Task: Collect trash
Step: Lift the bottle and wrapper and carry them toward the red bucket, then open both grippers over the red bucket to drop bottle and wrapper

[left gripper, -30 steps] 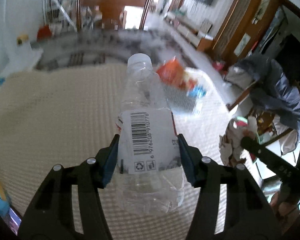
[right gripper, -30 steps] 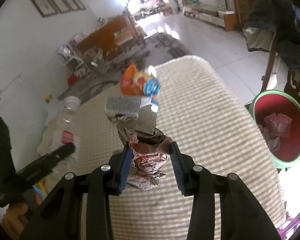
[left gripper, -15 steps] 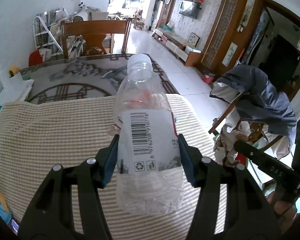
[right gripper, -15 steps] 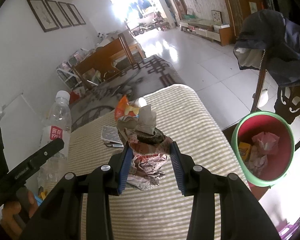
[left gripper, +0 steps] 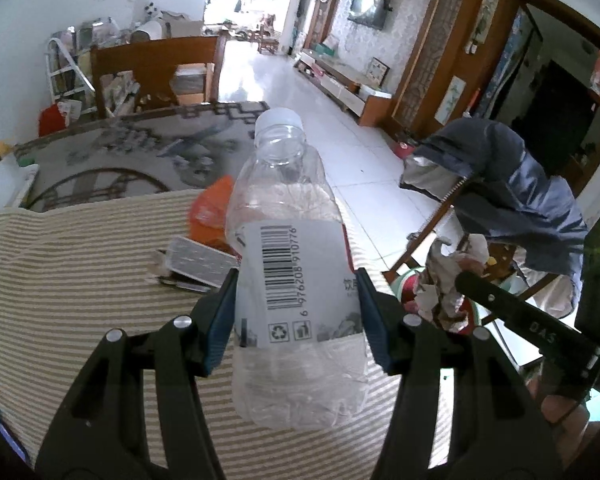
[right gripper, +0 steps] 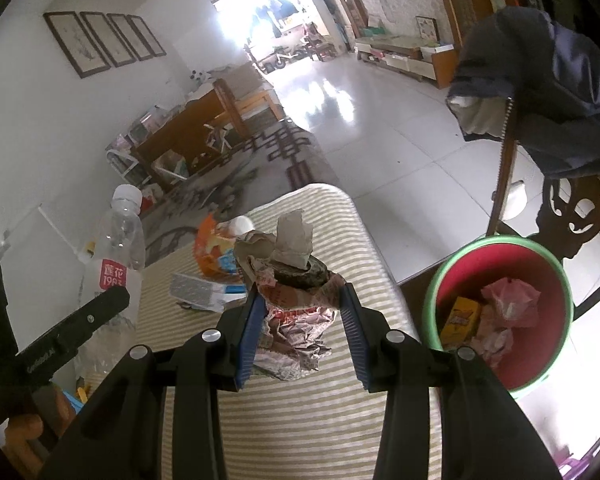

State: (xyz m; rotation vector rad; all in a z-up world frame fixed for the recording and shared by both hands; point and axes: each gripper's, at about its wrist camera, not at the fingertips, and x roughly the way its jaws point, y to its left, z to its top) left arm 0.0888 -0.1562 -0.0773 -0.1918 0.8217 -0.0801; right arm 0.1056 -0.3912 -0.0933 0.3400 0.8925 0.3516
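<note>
Over the last 1 s both my loads came up off the bench and swung toward its right edge: the bin now sits larger and nearer in the right wrist view, with trash already inside. My left gripper is clamped on the empty plastic bottle, held upright above the striped cloth; my right gripper is closed on the crumpled paper wad, still short of the rim. I read this as mid-carry, with the orange snack bag and grey card left to collect.
</note>
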